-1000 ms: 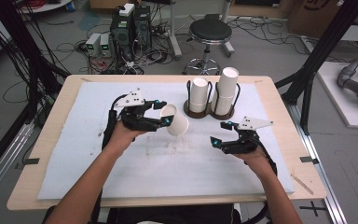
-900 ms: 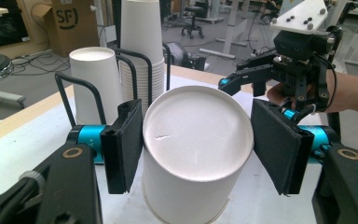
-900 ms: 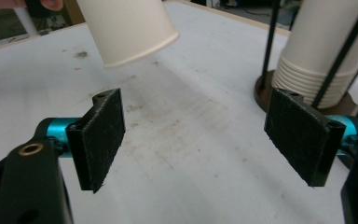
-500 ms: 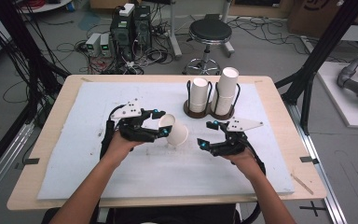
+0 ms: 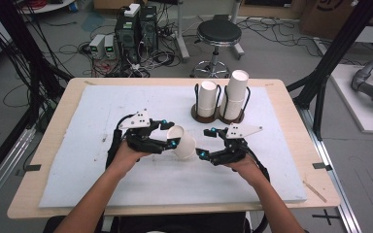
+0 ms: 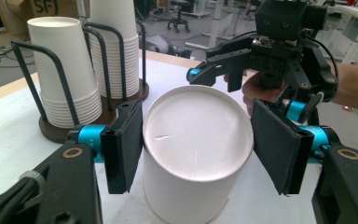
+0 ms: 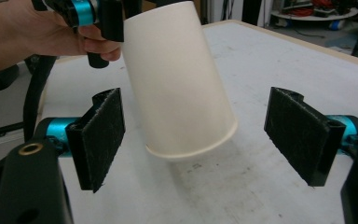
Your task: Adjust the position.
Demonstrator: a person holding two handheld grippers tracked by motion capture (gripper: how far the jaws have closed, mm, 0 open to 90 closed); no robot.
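A white paper cup (image 5: 183, 142) hangs tilted just above the white mat, base toward my left hand and open rim toward my right. My left gripper (image 5: 170, 133) is shut on the cup's base end, and the left gripper view has the flat bottom of the cup (image 6: 196, 140) between its pads. My right gripper (image 5: 205, 143) is open. Its two pads stand on either side of the rim end of the cup (image 7: 177, 79) without touching it, with the right gripper (image 7: 203, 135) wider than the rim.
A black wire rack (image 5: 218, 117) at the back centre holds two stacks of upturned white cups (image 5: 207, 97) (image 5: 237, 90). The white mat (image 5: 77, 160) covers most of the wooden table (image 5: 29, 194). A stool and cables lie beyond the far edge.
The left gripper has brought the cup a little nearer to the person and tilted it. The right gripper has moved left until its open pads flank the cup's rim.
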